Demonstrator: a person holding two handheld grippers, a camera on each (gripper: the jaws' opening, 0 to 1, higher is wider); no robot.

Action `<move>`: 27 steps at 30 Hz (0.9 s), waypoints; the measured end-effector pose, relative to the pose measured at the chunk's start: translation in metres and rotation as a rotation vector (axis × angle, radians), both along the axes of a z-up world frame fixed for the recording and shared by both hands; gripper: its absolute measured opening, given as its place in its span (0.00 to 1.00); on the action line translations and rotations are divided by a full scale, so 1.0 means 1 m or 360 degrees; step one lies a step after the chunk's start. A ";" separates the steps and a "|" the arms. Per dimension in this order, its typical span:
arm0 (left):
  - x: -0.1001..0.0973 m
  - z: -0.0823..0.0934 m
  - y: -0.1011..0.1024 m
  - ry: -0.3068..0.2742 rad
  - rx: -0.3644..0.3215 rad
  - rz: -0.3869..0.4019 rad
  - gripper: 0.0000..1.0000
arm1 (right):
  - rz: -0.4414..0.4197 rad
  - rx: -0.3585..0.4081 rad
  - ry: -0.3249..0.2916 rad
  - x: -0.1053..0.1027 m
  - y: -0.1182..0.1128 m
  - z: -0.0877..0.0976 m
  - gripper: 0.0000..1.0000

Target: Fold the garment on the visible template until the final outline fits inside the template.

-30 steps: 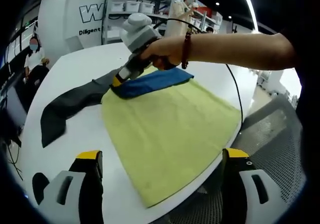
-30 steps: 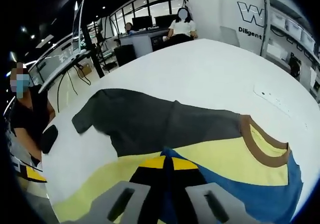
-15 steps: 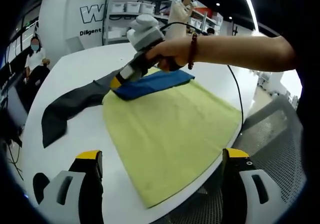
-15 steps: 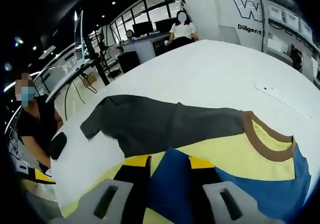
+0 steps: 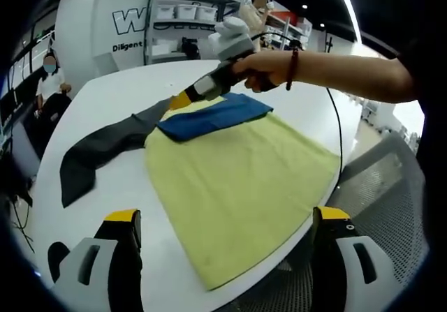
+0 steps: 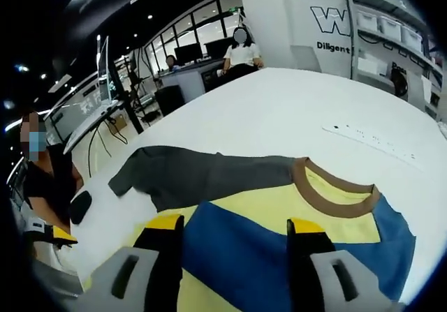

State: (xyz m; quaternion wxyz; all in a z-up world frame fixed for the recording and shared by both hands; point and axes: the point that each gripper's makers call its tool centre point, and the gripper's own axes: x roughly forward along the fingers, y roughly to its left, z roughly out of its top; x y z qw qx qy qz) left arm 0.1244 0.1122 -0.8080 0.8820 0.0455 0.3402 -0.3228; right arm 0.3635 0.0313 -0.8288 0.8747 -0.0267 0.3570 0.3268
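Both hand-held grippers released: left (image 5: 222, 256), right (image 6: 232, 256). Grey sleeve (image 6: 202, 176) unfolded; drag shirt (image 5: 237, 179) off table (image 5: 133, 92) edge and you lose outline.

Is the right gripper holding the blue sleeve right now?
No. In the right gripper view the right gripper stands open above the blue sleeve, its jaws spread apart with no cloth between them.

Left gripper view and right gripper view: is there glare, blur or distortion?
Left gripper view: strong fisheye bending, a bright ceiling light strip glares; the yellow shirt is sharp. Right gripper view: the white table is bright, the far desks look soft.
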 end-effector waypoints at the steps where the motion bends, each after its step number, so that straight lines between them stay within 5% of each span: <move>1: 0.000 0.000 0.000 0.0000 -0.0001 -0.0001 0.99 | -0.0014 -0.0011 0.0001 0.000 -0.005 -0.001 0.58; 27: 0.000 -0.001 0.000 0.0005 0.0016 -0.0021 0.99 | -0.0335 -0.0044 0.0002 -0.020 -0.119 0.004 0.74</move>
